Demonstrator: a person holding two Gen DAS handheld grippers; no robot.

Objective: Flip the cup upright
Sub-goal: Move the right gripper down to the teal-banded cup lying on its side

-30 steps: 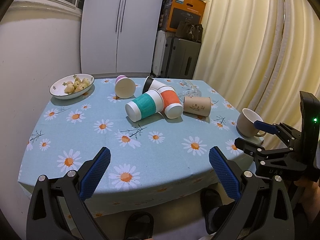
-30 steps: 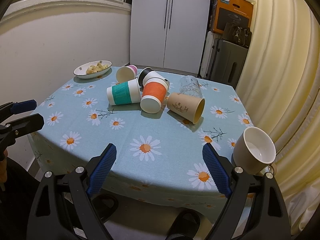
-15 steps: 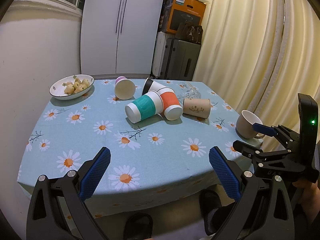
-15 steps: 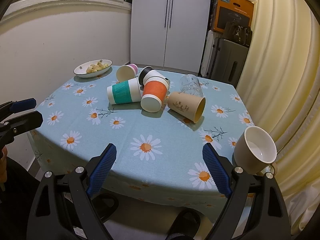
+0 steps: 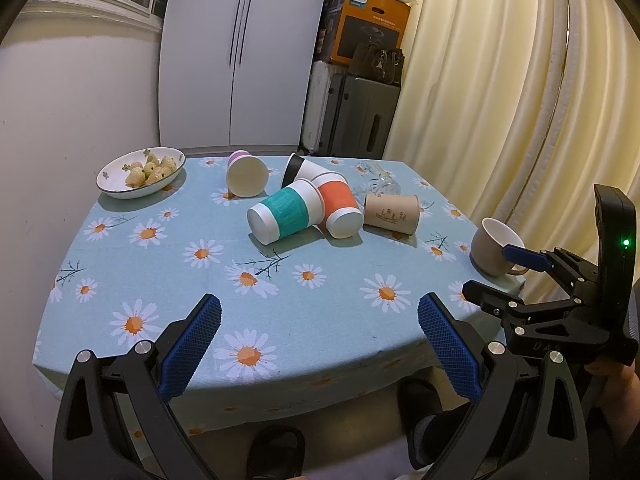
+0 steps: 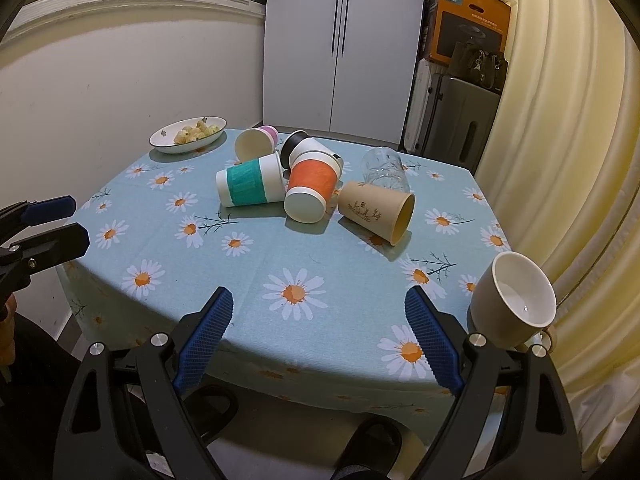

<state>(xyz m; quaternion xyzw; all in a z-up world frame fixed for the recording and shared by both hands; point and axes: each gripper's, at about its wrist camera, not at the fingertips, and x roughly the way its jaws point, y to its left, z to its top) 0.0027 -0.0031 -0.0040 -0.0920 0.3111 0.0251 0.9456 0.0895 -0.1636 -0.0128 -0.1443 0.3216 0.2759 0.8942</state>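
Several paper cups lie on their sides mid-table: a teal-banded cup [image 5: 285,216] [image 6: 252,183], an orange-banded cup [image 5: 338,210] [image 6: 310,191], a brown kraft cup [image 5: 392,213] [image 6: 376,211], a pink-banded cup [image 5: 246,174] [image 6: 256,143] and a black-and-white cup [image 5: 298,167] [image 6: 302,148]. A clear glass [image 6: 384,170] lies behind them. A beige mug [image 5: 494,252] [image 6: 514,300] stands upright at the right edge. My left gripper [image 5: 318,346] and right gripper [image 6: 318,340] are open and empty, low over the table's front edge.
A bowl of food [image 5: 140,172] [image 6: 188,135] sits at the back left. The daisy tablecloth [image 5: 280,312] covers the table. A wall is left, curtains [image 6: 560,120] right, a white cabinet and suitcases behind. Each gripper shows in the other's view: right [image 5: 520,276], left [image 6: 52,224].
Both grippers have drawn back slightly from the table, so the cups look a little farther away. Nothing on the table has moved.
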